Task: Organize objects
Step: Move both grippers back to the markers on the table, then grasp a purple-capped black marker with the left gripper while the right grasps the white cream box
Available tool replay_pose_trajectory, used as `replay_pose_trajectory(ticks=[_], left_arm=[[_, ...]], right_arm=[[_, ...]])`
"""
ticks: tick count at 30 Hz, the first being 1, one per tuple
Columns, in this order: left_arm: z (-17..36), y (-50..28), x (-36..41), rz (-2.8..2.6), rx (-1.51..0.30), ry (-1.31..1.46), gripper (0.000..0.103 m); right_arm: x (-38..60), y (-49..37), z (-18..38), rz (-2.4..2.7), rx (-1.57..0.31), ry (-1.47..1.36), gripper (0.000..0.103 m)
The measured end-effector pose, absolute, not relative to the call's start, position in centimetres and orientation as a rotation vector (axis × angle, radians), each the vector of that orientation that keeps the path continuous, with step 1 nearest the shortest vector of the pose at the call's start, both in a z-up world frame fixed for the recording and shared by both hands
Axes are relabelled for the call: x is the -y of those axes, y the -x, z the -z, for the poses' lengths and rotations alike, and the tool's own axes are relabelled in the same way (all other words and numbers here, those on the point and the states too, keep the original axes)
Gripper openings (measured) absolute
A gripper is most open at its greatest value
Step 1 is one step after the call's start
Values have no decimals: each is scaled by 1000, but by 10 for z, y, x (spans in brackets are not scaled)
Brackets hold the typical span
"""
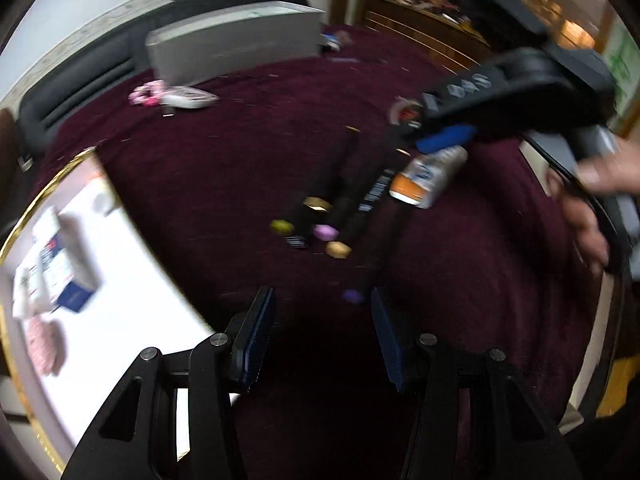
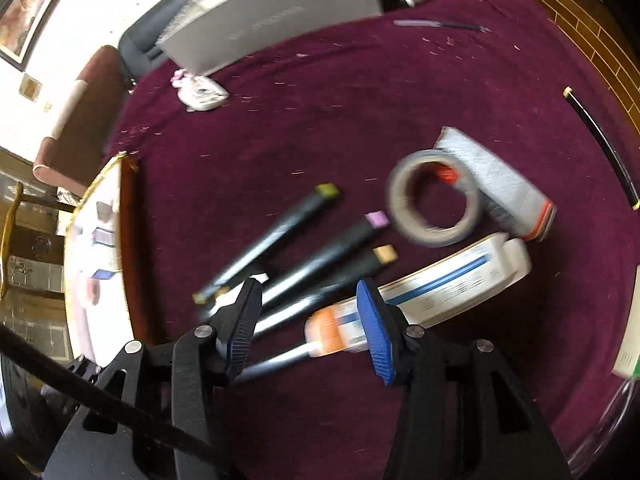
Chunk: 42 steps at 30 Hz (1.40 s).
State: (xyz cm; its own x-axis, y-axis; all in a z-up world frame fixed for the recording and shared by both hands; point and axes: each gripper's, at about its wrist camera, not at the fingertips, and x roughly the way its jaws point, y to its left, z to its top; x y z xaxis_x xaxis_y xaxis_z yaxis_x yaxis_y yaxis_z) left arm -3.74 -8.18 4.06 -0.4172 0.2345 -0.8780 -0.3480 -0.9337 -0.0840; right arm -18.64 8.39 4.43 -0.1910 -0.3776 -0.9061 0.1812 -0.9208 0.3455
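Note:
Several black markers (image 1: pixel 344 200) with coloured caps lie together on the maroon cloth (image 1: pixel 240 160). My left gripper (image 1: pixel 320 296) hovers open just short of them, nothing between its pads. A white bottle with an orange end (image 1: pixel 428 176) lies right of the markers. My right gripper (image 1: pixel 446 138), held by a hand (image 1: pixel 600 176), hangs just over it. In the right wrist view the right gripper (image 2: pixel 308 296) is open above the marker (image 2: pixel 276 236) ends, gripping nothing. The bottle (image 2: pixel 452 280) lies partly behind its right finger (image 2: pixel 376 320). Both views are blurred.
A gold-rimmed white tray (image 1: pixel 132 292) (image 2: pixel 108 280) with small boxes sits at the left. A grey box (image 1: pixel 236 48) (image 2: pixel 272 12) stands at the back. A tape roll (image 2: pixel 434 200), a grey packet (image 2: pixel 496 184) and a black pen (image 2: pixel 600 144) lie to the right.

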Motion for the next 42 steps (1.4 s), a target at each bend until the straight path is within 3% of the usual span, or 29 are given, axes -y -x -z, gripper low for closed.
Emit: replay_pose_trajectory(ticks=[6,9,13,18,23,25,26,28,33,38,42], left_arm=[[-32,42,61,-2310,-200,1479,43],[-30,45,57,-2297,-198,1483,43],[-29,53,52,-2279,-216,1474,43],[-14,72,37,-2209,-285,1486,43],[-6,84,24,-2157,-352,1503,43],[-1,88,15,-2129,-394,1505,36],[2,91,10,-2123,-416,1507,27],[3,92,1,-2144,-442,1494,27],[3,81,-1,-2209,-382,1499,13],[3,49,23,-2252,-305,1524,11],[2,36,41,-2271,-222,1555,11]], right_arm=[[-91,201,-23,2067,212,-1719,49],[-89,190,-25,1994,110,-1741,57],[-97,174,-32,1982,-58,-1787,57],[-132,163,-49,2051,164,-1750,57],[-150,152,-45,2081,230,-1748,57],[-157,151,-42,2091,267,-1760,57],[-163,151,-40,2101,299,-1767,57],[-169,151,-38,2105,352,-1773,57],[-177,158,-27,2078,502,-1849,57],[-167,164,-16,2056,616,-1907,57],[-152,176,-12,2114,588,-1919,57]])
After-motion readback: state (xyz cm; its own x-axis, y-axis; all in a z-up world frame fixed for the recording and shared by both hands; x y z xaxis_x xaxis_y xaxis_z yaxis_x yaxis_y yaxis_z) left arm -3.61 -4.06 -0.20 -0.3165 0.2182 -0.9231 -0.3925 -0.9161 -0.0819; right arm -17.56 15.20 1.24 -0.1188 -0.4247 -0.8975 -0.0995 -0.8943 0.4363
